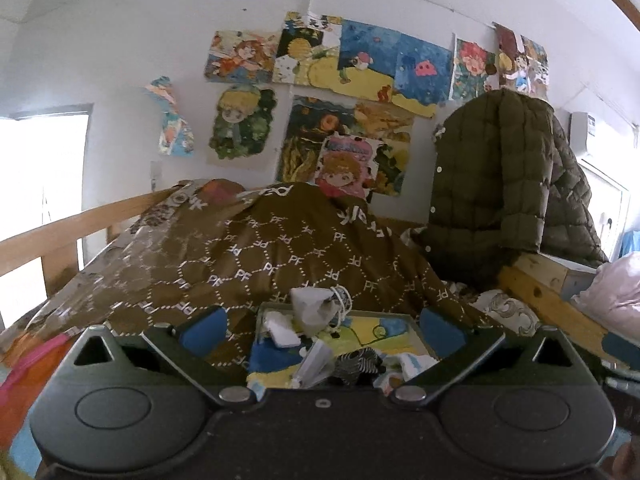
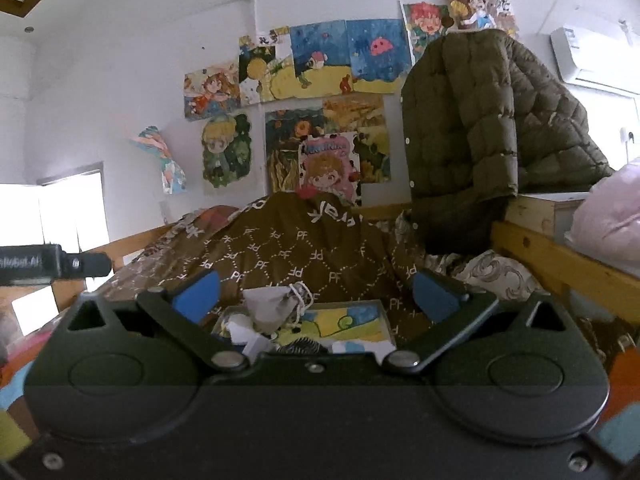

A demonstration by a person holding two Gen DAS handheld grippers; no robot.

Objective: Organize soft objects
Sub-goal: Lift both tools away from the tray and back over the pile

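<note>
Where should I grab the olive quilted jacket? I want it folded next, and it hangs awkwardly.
Take the olive quilted jacket at its lower hem, by the snap-button edge on its left. It drapes over the wooden bed frame with that edge hanging free and facing the room, so come from the front, with the hand-held gripper level.

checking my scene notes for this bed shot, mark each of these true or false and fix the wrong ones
1. Both grippers are shut on the brown blanket. False: the left gripper and right gripper stand open and hold nothing.
2. An olive quilted jacket hangs at the right. True.
3. The shallow tray is empty. False: small cloth items lie in it.
4. Drawings cover the wall. True.
5. The brown blanket bears a PF pattern. True.
</note>
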